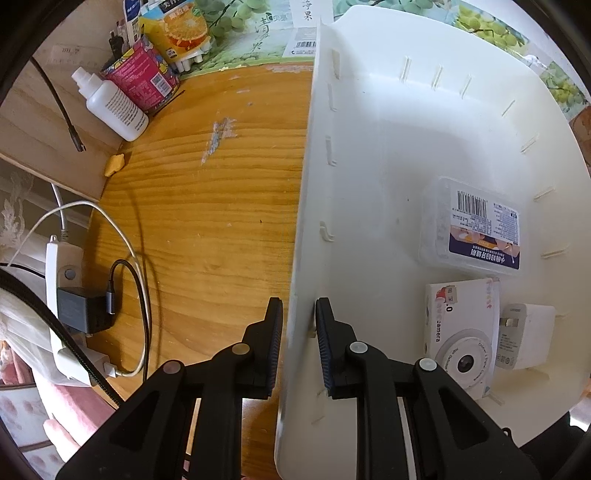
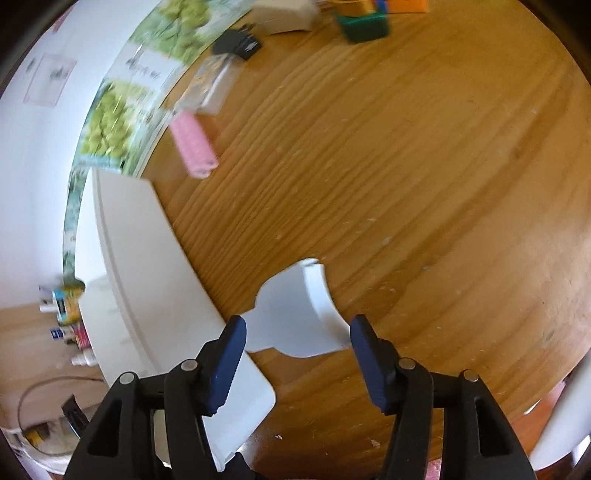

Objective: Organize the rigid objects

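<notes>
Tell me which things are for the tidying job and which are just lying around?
For the job:
- white bin, its wall pinched by the left claw
- clear box, camera box and white plug, already inside the bin
- pink clip, still out on the table

Just lying around:
- white bottle
- black charger

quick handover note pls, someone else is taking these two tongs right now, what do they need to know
Left tongs: straddling the white bin's wall, one finger inside, one outside; a grip cannot be confirmed.
Right tongs: open, empty, over a white plastic piece lying on the wooden table beside the bin.
Done: in the bin are a clear labelled box, a camera box and a white charger.
Left: the white piece, a pink item, a green block and other small things along the far edge remain on the table.
</notes>
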Action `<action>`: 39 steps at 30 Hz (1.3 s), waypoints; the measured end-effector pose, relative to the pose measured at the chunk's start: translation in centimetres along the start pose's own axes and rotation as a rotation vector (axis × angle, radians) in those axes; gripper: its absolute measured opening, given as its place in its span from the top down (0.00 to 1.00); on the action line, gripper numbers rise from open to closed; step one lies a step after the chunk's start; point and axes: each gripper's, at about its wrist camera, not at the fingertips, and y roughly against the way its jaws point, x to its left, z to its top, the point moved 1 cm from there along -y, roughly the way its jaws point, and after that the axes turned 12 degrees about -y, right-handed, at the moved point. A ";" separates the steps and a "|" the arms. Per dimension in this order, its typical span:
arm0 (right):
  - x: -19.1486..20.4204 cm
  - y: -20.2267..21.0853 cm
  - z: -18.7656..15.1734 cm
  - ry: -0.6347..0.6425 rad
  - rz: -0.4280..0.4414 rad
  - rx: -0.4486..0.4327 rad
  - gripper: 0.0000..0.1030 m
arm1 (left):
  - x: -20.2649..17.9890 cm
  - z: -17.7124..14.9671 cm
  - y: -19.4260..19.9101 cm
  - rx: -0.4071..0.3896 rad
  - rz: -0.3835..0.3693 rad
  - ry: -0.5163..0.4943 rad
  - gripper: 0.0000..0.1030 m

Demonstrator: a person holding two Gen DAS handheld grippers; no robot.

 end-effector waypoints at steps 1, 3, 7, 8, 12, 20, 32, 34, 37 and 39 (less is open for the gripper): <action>0.4 -0.2 -0.1 0.022 -0.016 0.007 0.28 | 0.2 0.0 0.0 0.000 -0.006 0.005 0.79; 1.2 -0.6 -0.3 0.067 -0.038 0.021 0.23 | 0.4 0.0 -0.1 -0.001 -0.011 0.012 0.79; 2.5 -1.0 -0.5 0.154 -0.061 0.033 0.22 | 1.0 -0.1 -0.2 -0.001 -0.010 0.037 0.79; 2.7 -1.1 -0.5 0.171 -0.067 0.033 0.21 | 1.2 -0.1 -0.2 -0.002 -0.013 0.045 0.79; 3.1 -1.6 -0.1 0.181 -0.084 0.048 0.20 | 1.9 -0.2 -0.4 -0.005 -0.029 0.068 0.79; 4.2 -3.0 -0.2 0.194 -0.161 0.058 0.18 | 3.0 -0.6 -0.4 -0.013 -0.034 0.111 0.78; 7.4 -5.1 -0.4 0.232 -0.336 -0.019 0.18 | 3.6 -1.5 0.0 -0.023 -0.032 0.132 0.77; 7.7 -5.6 -0.4 0.254 -0.378 -0.023 0.18 | 3.5 -1.5 0.1 -0.023 -0.035 0.132 0.77; 7.8 -5.9 -0.4 0.248 -0.369 -0.021 0.18 | 3.8 -1.5 0.1 -0.025 -0.045 0.139 0.77; 7.8 -6.1 -0.4 0.250 -0.362 -0.016 0.18 | 4.2 -1.6 0.0 -0.028 -0.069 0.154 0.77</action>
